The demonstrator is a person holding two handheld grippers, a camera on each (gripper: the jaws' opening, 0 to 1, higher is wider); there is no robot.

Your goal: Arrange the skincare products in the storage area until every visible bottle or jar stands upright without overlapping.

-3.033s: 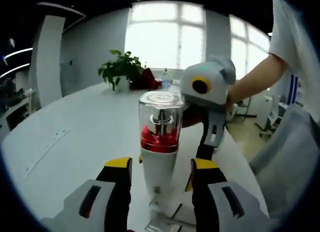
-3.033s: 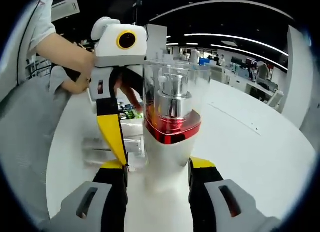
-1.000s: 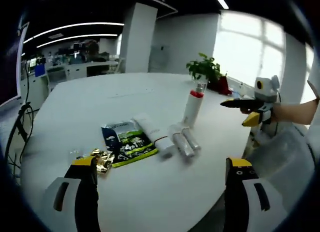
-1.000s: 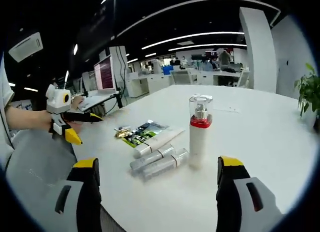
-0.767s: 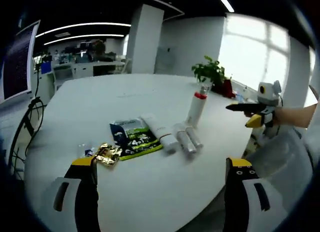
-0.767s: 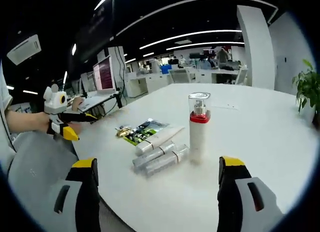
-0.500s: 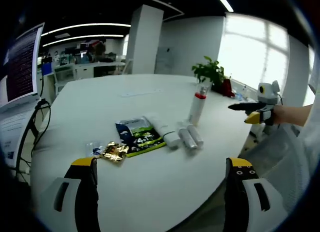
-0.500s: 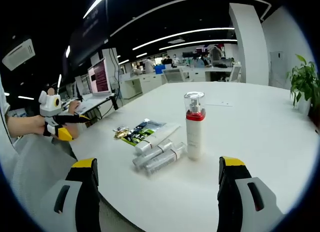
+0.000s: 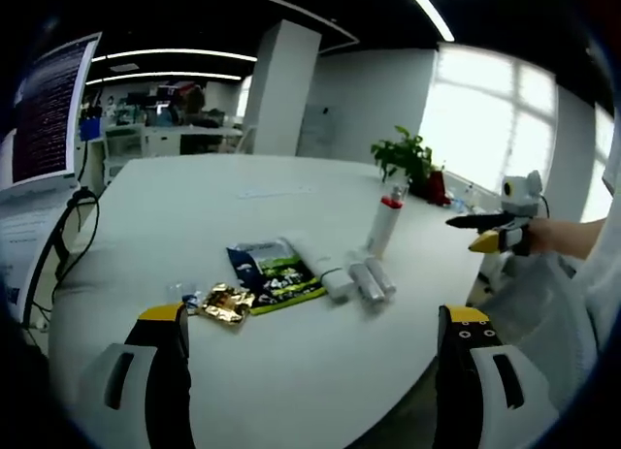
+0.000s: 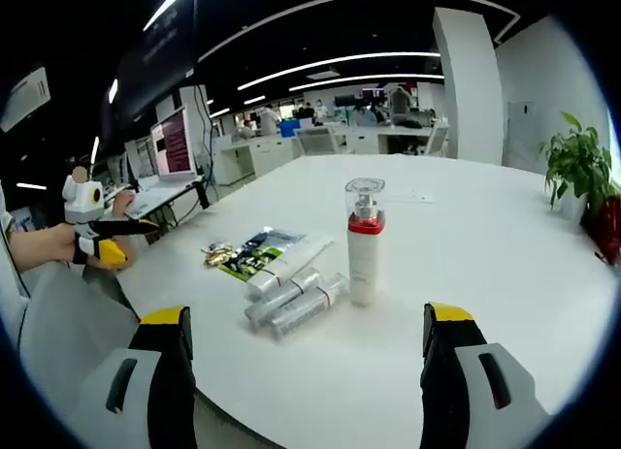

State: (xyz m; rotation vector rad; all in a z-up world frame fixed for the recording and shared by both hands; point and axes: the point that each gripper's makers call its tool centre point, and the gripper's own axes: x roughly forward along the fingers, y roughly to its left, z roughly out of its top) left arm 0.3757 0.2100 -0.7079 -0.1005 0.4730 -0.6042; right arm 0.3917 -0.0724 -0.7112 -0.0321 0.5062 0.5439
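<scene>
- Skincare products sit in a small cluster near the middle of the white table (image 10: 505,265), well away from both grippers.
- One pump bottle (image 10: 365,243) with a red collar and clear cap stands upright; in the left gripper view the same bottle (image 9: 383,225) rises at the far end of the cluster.
- Two clear slim bottles (image 10: 293,304) lie on their sides, side by side and touching, just beside the standing bottle's base.
- One white tube (image 10: 287,265) also lies flat, next to the slim bottles and resting partly against a green sachet (image 10: 250,252).
- Beyond the sachet lies a gold foil packet (image 9: 225,303), slightly apart from it.
- Judging by this, about one item of four is done: the pump bottle is up, while the two slim bottles and the tube are yet to be stood up and spaced apart.
- The left gripper (image 9: 309,371) has its jaws spread wide and empty, held back from the table edge.
- The right gripper (image 10: 303,367) is likewise wide apart and holds nothing.
- Each gripper appears small in the other's view, held in a hand off the table's side; at that size its jaws cannot be read.
</scene>
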